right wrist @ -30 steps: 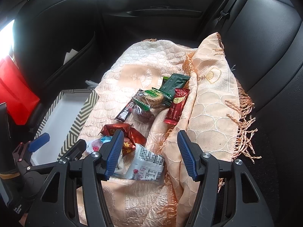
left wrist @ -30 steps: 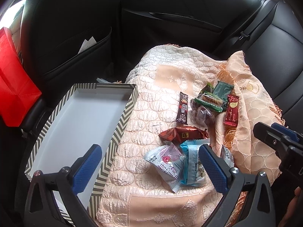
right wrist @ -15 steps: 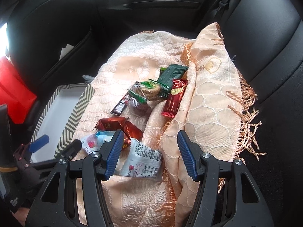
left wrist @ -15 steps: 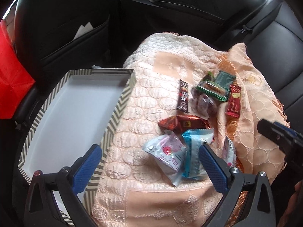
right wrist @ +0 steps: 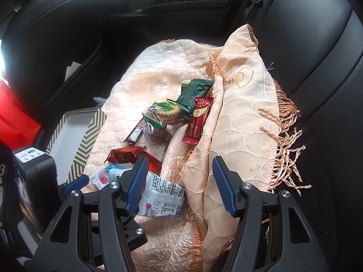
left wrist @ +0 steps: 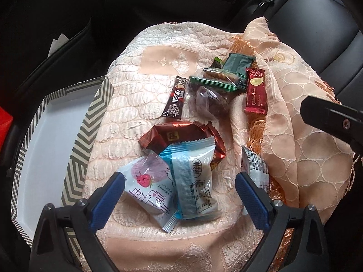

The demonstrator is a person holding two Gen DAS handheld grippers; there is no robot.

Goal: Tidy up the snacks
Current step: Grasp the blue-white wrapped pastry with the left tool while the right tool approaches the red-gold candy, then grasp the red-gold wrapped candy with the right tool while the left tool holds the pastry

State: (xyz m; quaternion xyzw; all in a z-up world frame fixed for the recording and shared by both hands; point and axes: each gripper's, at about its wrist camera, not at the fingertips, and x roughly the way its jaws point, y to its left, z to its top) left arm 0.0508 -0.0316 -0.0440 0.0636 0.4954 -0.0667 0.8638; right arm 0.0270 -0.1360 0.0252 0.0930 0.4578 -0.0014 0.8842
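Note:
Several wrapped snacks lie on a peach cloth (left wrist: 127, 117) on a car's back seat. My left gripper (left wrist: 179, 192) is open, its blue pads straddling a light-blue packet (left wrist: 192, 176) and a white strawberry packet (left wrist: 147, 188). Behind them lie a red-brown packet (left wrist: 177, 133), a Nescafe stick (left wrist: 175, 100), a clear bag of dark snacks (left wrist: 208, 99), a green-edged biscuit pack (left wrist: 215, 80), a dark green packet (left wrist: 238, 62) and a red bar (left wrist: 255, 90). My right gripper (right wrist: 179, 181) is open and empty above the cloth, beside a white printed packet (right wrist: 162, 196).
A chevron-patterned box (left wrist: 90, 122) with a white inside sits left of the cloth; it also shows in the right wrist view (right wrist: 88, 140). A fringed fold of cloth (right wrist: 245, 122) lies on the right. Black seat backs and a door surround; a red bag (right wrist: 15, 117) is far left.
Both grippers have moved forward and lower toward the snacks. The left gripper has swung right, from over the box edge to over the light-blue and white packets. Both stay open.

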